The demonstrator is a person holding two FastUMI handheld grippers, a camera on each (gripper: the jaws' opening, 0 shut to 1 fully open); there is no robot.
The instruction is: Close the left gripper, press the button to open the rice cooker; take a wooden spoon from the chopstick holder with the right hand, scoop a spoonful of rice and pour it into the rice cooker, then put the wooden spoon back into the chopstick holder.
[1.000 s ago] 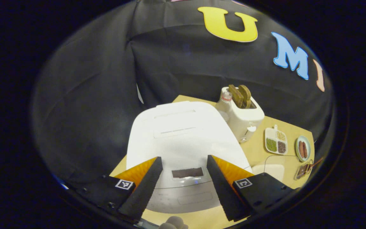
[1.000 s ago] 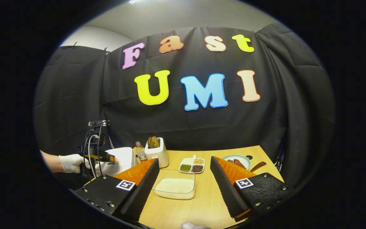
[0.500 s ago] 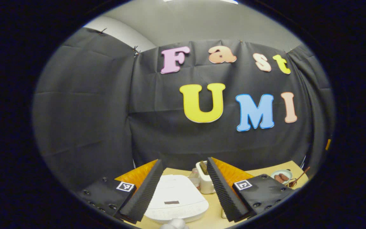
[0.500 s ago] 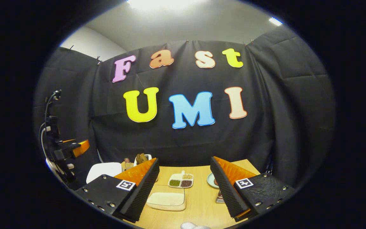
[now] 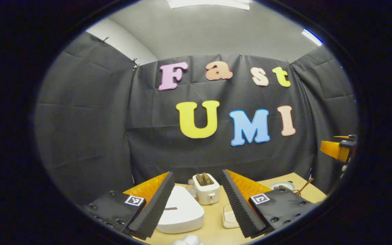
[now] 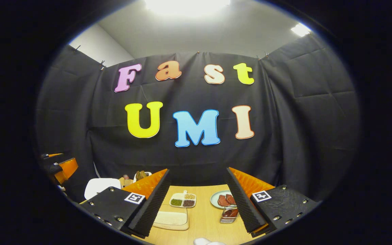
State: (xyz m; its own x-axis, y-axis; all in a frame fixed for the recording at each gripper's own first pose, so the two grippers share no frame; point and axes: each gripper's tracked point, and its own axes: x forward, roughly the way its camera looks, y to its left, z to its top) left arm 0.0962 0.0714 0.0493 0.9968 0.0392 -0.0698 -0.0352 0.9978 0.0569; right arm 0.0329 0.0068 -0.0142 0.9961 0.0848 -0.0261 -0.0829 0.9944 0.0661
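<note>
In the left gripper view, the left gripper (image 5: 196, 204) hangs above the near edge of the wooden table (image 5: 213, 224) with its 2 fingers (image 5: 155, 207) spread wide apart and nothing between them. The white rice cooker (image 5: 182, 212) sits just beyond the left finger, its lid down, partly hidden by that finger. Right behind the rice cooker stands a small clear bottle (image 5: 191, 189), and just to the right of the rice cooker is the white chopstick holder (image 5: 207, 193), with 2 brown wooden handles (image 5: 202, 178) sticking out of its top. Further right of the rice cooker, a shallow white container (image 5: 229, 217) peeks out beside the right finger. Well to the right of the rice cooker, at the far table edge, lies a small plate (image 5: 283, 185). The right gripper (image 5: 337, 149) shows at the far right, held high above the table.

In the right gripper view, the right gripper (image 6: 197, 204) is also open wide and holds nothing. Between its fingers (image 6: 242, 204) lies the shallow tray of white rice (image 6: 172, 217). Beyond the tray sits a divided dish of grains (image 6: 183, 200), with a plate of reddish food (image 6: 224, 199) to its right and a small rack (image 6: 229, 215) in front of that plate. The rice cooker (image 6: 99, 186) is well to the left of the rice tray, the chopstick holder (image 6: 142, 175) just behind it.
</note>
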